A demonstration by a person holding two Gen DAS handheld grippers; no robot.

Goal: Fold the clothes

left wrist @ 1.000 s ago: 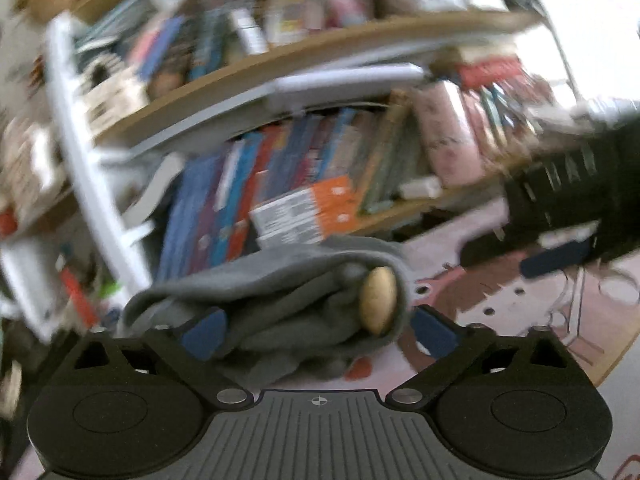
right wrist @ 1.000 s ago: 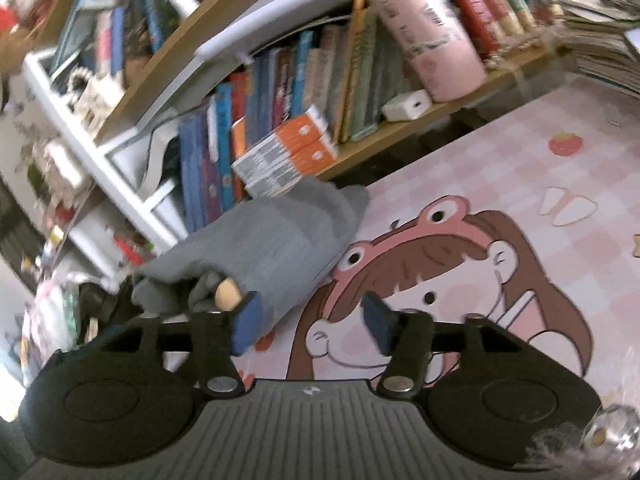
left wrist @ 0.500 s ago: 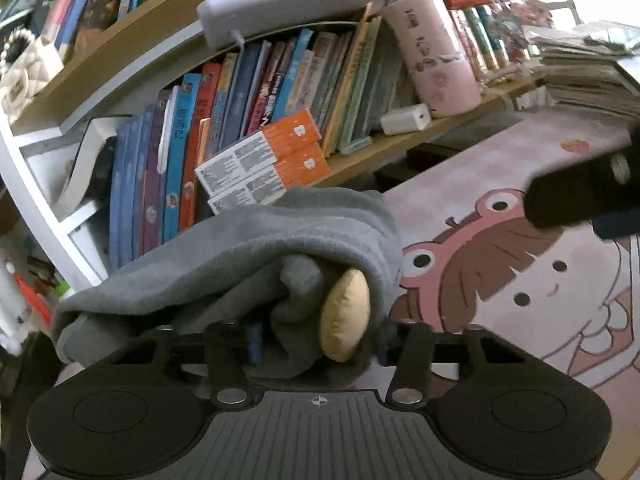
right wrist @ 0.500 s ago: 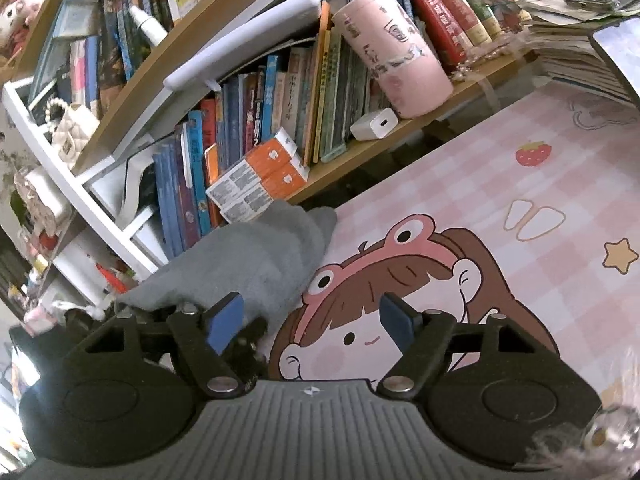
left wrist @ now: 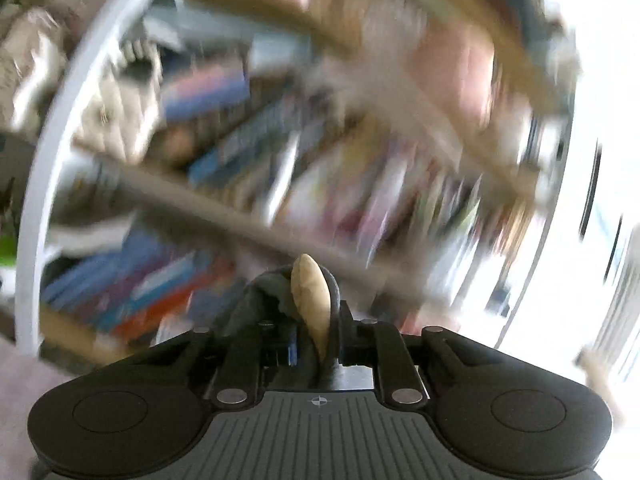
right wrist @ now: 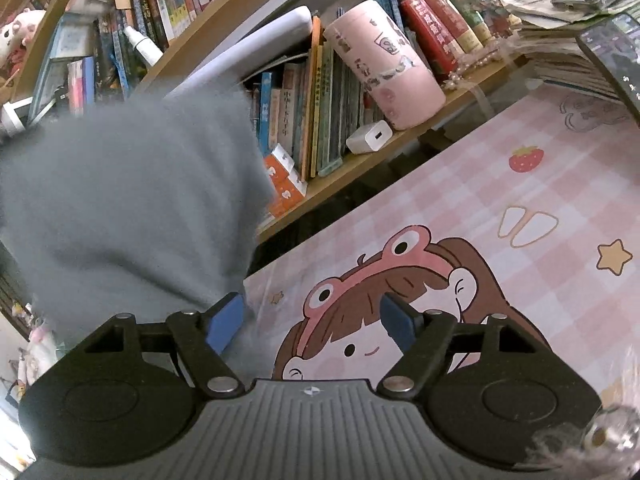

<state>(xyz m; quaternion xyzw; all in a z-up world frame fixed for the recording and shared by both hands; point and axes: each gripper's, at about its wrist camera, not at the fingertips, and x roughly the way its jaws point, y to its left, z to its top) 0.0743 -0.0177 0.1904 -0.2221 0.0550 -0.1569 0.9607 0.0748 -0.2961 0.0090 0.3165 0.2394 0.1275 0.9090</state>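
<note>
Bookshelves [right wrist: 360,80] crowd behind as left tongs [left wrist: 316,336], just closing, pinch grey garment [right wrist: 128,200]; right tongs [right wrist: 312,320] gape.

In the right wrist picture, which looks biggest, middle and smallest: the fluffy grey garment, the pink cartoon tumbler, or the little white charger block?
1. Fluffy grey garment, though it hangs nearest the camera, which makes it look bigger.
2. Pink cartoon tumbler on the shelf.
3. Little white charger block beside the tumbler.

Bench [right wrist: 540,184] with pink checked cartoon-girl cover, wooden shelf [right wrist: 400,140] behind its far edge holding upright books [right wrist: 316,112], tilted pink cup [right wrist: 384,64], white charger [right wrist: 369,137], orange boxes [right wrist: 286,184]
</note>
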